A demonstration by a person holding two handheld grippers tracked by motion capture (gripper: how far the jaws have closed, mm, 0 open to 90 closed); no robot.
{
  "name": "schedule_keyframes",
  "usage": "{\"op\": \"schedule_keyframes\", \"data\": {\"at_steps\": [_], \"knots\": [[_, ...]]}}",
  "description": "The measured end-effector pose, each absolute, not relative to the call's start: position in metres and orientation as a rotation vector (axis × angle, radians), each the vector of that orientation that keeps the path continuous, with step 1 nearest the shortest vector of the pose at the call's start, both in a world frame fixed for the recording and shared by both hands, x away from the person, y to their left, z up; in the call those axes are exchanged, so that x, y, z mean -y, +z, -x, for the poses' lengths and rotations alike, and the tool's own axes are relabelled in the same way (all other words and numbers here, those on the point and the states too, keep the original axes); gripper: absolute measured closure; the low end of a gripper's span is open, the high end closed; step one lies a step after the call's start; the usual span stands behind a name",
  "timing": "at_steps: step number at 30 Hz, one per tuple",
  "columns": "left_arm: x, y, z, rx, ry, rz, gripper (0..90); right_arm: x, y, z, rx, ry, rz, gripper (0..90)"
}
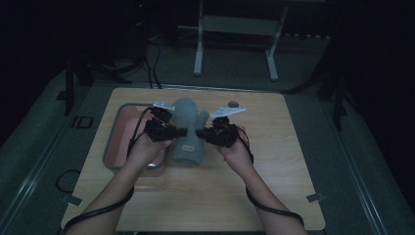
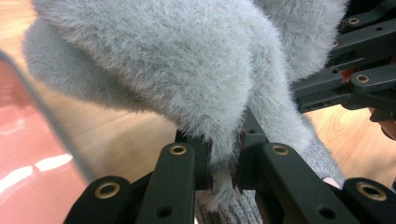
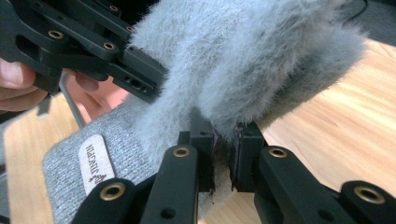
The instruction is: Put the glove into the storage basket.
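Both grippers, left [image 1: 182, 131] and right [image 1: 199, 133], have their fingers clamped on the fuzzy edges of a grey mitten [image 1: 190, 128] held just above the tabletop [image 1: 274, 161] beside a pink bin [image 1: 116, 128], apparently mid-lift, with placing it likely next

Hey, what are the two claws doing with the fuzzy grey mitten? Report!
Left gripper and right gripper both pinching the grey mitten. Pink tray beside it. Nothing blocking.
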State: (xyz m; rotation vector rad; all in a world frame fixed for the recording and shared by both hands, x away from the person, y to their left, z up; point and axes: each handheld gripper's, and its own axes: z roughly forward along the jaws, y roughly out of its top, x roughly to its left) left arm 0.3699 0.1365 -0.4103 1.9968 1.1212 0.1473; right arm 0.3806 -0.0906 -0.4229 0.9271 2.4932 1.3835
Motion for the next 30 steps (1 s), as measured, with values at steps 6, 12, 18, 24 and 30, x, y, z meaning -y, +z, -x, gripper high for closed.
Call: {"op": "schedule_keyframes", "data": {"at_steps": [6, 12, 18, 24, 30], "knots": [[-0.166, -0.399, -0.369, -1.171, 0.182, -1.995, 81.1, 0.057, -0.410, -0.388, -2.516, 1.383, -0.887, 82.2], [-0.198, -0.387, -0.366, -1.235, 0.222, -2.010, 81.1, 0.019, -0.403, -0.393, -2.547, 1.379, -0.840, 82.2], [-0.227, -0.391, -0.370, -1.327, 0.255, -2.044, 81.1, -0.029, -0.408, -0.398, -2.592, 1.341, -0.816, 82.3], [-0.244, -0.428, -0.376, -1.391, 0.209, -2.024, 81.1, -0.050, -0.435, -0.405, -2.645, 1.278, -0.859, 82.2], [-0.250, -0.470, -0.388, -1.453, 0.135, -2.017, 81.1, -0.063, -0.471, -0.417, -2.702, 1.168, -0.913, 82.2]]}}
